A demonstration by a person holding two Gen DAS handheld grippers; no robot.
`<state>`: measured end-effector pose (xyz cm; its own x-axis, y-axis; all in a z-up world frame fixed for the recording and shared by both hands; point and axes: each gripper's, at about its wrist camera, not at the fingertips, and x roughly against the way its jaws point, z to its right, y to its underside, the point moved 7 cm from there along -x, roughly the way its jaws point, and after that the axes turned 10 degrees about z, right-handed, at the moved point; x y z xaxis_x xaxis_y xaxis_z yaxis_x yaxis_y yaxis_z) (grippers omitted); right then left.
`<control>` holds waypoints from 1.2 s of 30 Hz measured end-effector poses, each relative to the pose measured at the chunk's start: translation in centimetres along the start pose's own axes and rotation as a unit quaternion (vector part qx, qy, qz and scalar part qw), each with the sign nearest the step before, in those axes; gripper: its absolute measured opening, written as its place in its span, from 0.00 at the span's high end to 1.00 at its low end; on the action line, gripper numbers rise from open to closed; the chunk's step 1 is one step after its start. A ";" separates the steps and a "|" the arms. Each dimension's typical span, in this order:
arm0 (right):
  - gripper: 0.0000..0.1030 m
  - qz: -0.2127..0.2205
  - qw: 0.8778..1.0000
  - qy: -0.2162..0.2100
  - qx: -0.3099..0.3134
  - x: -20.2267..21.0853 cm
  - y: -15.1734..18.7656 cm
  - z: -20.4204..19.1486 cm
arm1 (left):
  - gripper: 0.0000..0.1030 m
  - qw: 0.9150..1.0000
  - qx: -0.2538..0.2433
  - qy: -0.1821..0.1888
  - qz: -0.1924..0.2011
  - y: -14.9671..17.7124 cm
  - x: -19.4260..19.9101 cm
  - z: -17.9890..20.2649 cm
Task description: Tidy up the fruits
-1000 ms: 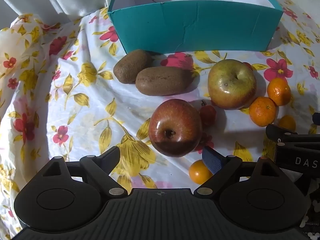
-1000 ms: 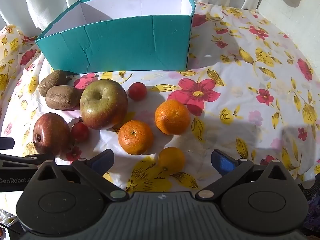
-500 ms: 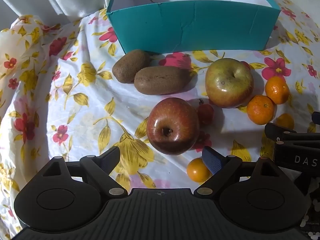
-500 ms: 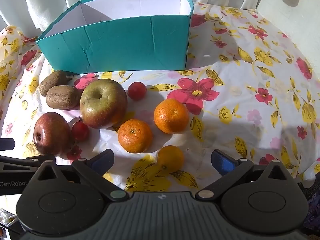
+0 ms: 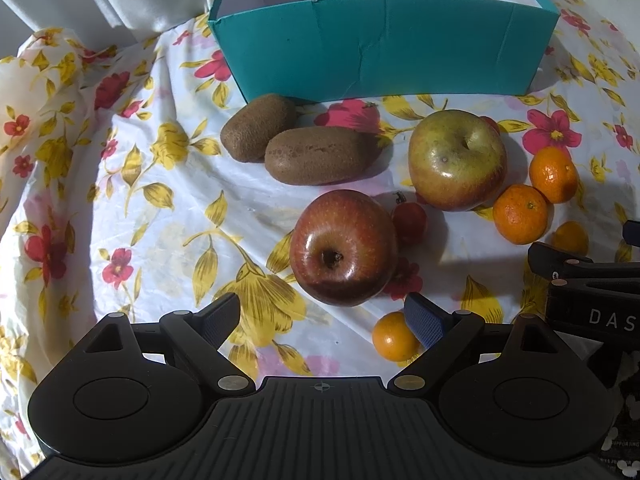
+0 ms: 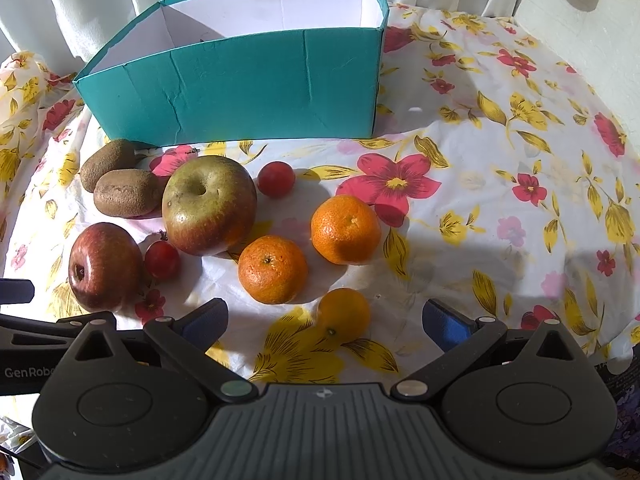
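Fruits lie loose on the floral cloth in front of the teal box, none inside it that shows: two apples, one red and one greenish; two kiwis touching each other near the box's left corner; two mandarins side by side; two small red cherry tomatoes, one beside each apple; two small yellow-orange fruits. Left gripper has its jaws spread wide, empty, just short of the red apple. Right gripper is likewise spread and empty, one small yellow-orange fruit between its fingers
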<state>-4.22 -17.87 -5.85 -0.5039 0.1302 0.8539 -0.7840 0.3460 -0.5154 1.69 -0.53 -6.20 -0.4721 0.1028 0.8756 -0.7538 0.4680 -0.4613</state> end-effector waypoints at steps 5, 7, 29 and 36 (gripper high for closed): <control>0.00 0.001 1.000 0.000 0.000 0.0 -0.1 -0.1 | 0.10 1.000 0.000 0.000 0.000 0.0 -0.1 -0.1; 0.00 0.001 1.000 0.000 0.000 0.0 0.0 -0.1 | 0.10 1.000 0.001 0.000 -0.001 0.1 -0.1 -0.1; 0.00 0.000 1.000 -0.003 0.005 -0.2 -0.1 -0.5 | 0.10 1.000 0.000 0.002 -0.005 0.0 -0.6 -0.1; 0.00 0.001 1.000 -0.004 0.007 -0.1 -0.1 -0.5 | 0.10 1.000 -0.003 0.004 -0.006 0.0 -0.6 0.0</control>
<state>-3.93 -17.43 -5.89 -0.5084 0.1225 0.8524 -0.7880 0.3330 -0.5179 1.96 -0.56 -6.75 -0.4595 0.1049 0.8820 -0.7567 0.4737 -0.4506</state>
